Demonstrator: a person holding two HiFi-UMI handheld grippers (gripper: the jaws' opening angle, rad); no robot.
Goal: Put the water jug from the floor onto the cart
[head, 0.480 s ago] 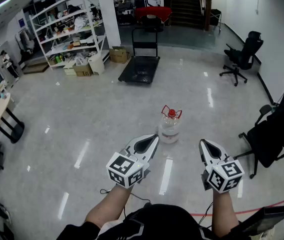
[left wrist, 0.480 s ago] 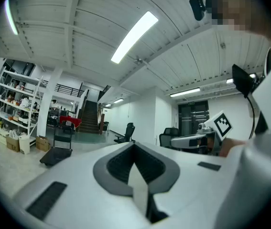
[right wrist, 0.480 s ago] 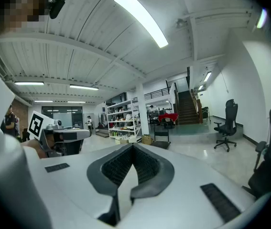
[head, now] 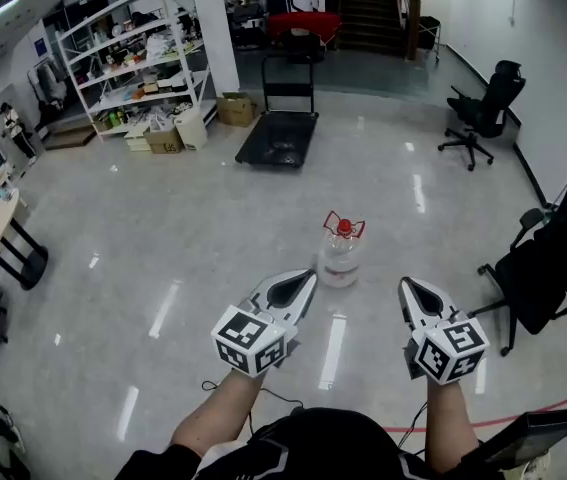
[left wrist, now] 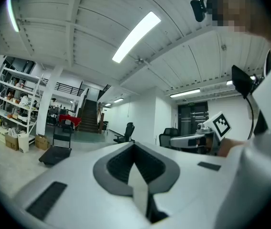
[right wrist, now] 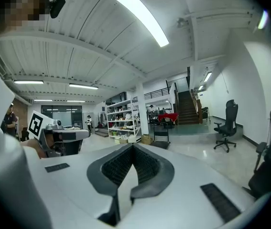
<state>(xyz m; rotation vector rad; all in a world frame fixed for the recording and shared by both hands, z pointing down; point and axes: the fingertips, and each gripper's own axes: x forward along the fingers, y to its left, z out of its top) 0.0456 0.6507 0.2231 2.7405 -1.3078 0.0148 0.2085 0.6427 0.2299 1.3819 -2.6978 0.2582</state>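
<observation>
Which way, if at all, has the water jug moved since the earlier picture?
No. The water jug keeps its place on the floor before the cart.

Glossy floor (head: 133, 238), light streaks all over it. Back left, packed shelf (head: 133, 63), cardboard boxes (head: 168, 140) at its foot. One more box (head: 235, 109) beside column (head: 215, 28). Far back, stairs (head: 370, 8), red table (head: 304, 24) just left of them. Right, black chair (head: 485, 113) near wall; second chair (head: 548, 268) nearer, at right edge. Bottom right, red line (head: 523, 416) across floor. Far left, person (head: 13, 126) standing.
</observation>
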